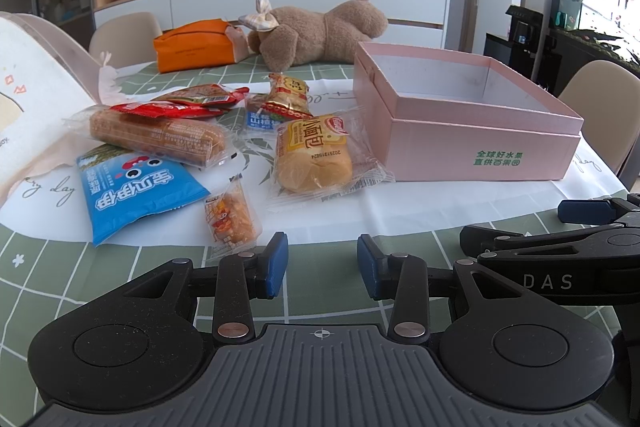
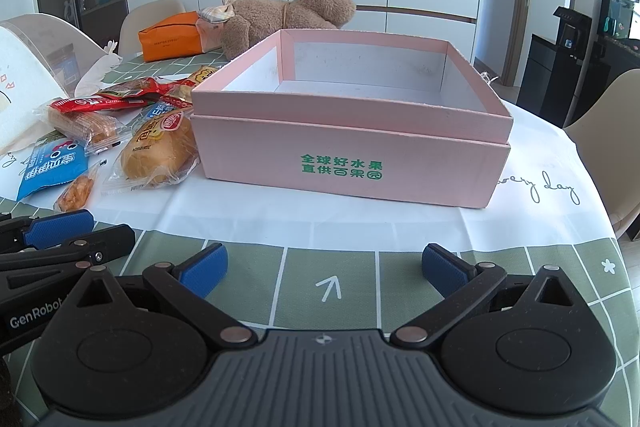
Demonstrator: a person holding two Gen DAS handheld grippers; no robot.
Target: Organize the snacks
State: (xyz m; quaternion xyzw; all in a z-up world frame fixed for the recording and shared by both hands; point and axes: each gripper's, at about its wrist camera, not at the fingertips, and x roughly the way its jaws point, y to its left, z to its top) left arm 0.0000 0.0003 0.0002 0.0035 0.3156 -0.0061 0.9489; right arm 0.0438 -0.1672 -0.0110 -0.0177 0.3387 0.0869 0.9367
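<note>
pink box on counter, open-topped, nothing inside; packaged snacks heaped just left. left gripper and right gripper: fingers spread, gripping nothing.

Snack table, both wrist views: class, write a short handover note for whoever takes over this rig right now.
Left tool: open, empty, hovering over the table near the small orange snack packet.
Right tool: open wider, empty, facing the pink box.
Snacks: bread roll, blue packet, long cake bar and others lie loose left of the box.
Done: nothing visible in the box.
Left: move every snack into it.
</note>
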